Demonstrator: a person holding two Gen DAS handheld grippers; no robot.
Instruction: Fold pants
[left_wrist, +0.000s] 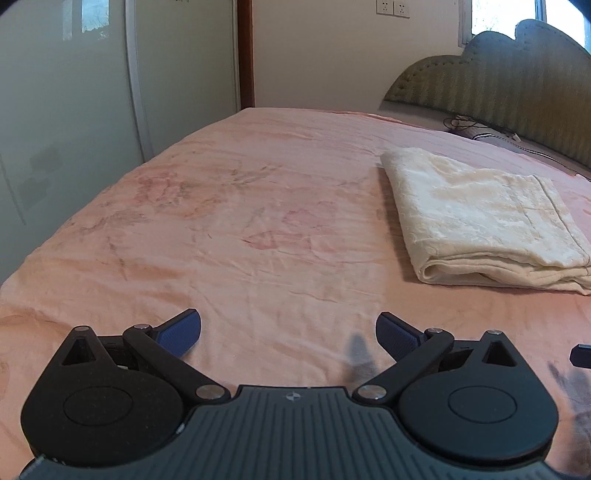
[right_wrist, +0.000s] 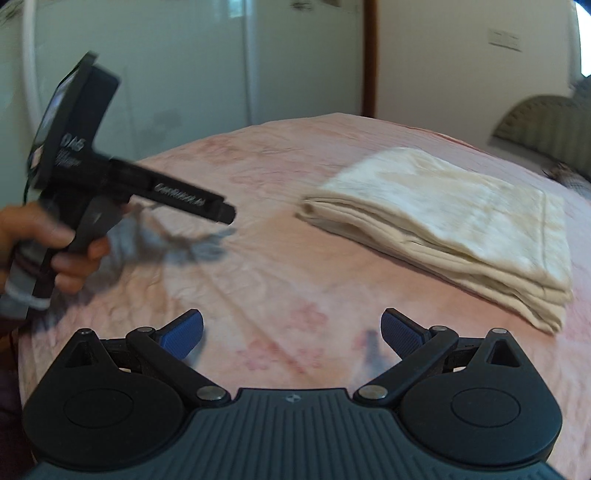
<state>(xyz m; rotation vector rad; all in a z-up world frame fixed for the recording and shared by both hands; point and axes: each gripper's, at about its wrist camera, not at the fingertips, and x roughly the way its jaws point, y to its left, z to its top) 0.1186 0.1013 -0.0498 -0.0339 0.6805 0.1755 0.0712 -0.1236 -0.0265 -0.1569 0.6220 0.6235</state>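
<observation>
Tongs (left_wrist: 288, 334) spread; folded pants (left_wrist: 484, 218) lengthwise toward headboard (left_wrist: 517, 92)

Both wrist cameras look low across the pink bed (left_wrist: 240, 206), sharing the folded cream pants (left_wrist: 480, 218) ahead-right.

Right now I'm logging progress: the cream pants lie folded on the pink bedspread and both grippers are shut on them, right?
Not quite. The cream pants do lie folded on the pink bedspread, but both wrist views show the left gripper and right gripper open, holding nothing.
</observation>
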